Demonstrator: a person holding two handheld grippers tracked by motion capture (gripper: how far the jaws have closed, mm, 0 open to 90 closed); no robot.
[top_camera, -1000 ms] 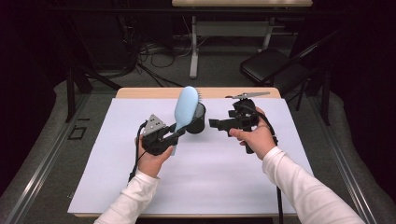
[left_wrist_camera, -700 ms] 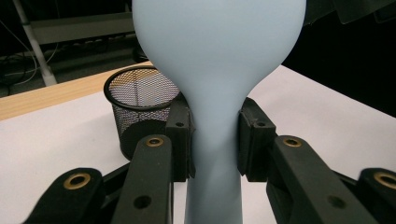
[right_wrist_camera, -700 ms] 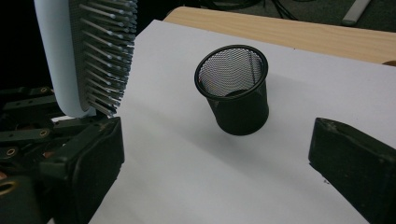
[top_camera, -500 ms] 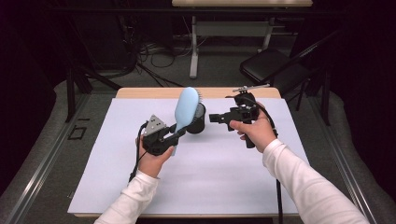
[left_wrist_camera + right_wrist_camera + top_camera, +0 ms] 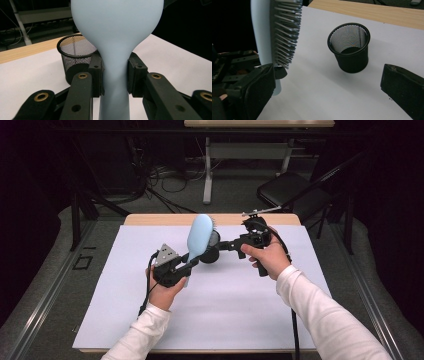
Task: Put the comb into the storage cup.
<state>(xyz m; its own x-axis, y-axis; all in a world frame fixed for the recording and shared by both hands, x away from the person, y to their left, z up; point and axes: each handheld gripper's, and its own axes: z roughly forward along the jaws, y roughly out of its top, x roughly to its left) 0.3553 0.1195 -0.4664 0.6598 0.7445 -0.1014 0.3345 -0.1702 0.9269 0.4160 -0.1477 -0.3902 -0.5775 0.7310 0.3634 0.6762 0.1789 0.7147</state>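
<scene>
Presently the left hand-held gripper [image 5: 115,75] is clamped on the narrow neck of the pale blue hairbrush [image 5: 200,236], held upright at frame centre above the table [image 5: 240,310], beside the black mesh cup [image 5: 350,47]. The right hand-held gripper [image 5: 226,245] stands wide, empty. The brush looks light, rigid, smooth, possibly slippery; the neck suits gripping. No legible markings.

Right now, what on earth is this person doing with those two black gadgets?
A person at a table covered in white paper works a hand-held clamp in each hand. The left gripper is shut on the neck of a light blue hairbrush, holding it upright, bristles facing the other hand. The right gripper holds nothing; its jaws have just been opening and stand wide beside a black mesh cup that sits on the paper behind the brush.
</scene>
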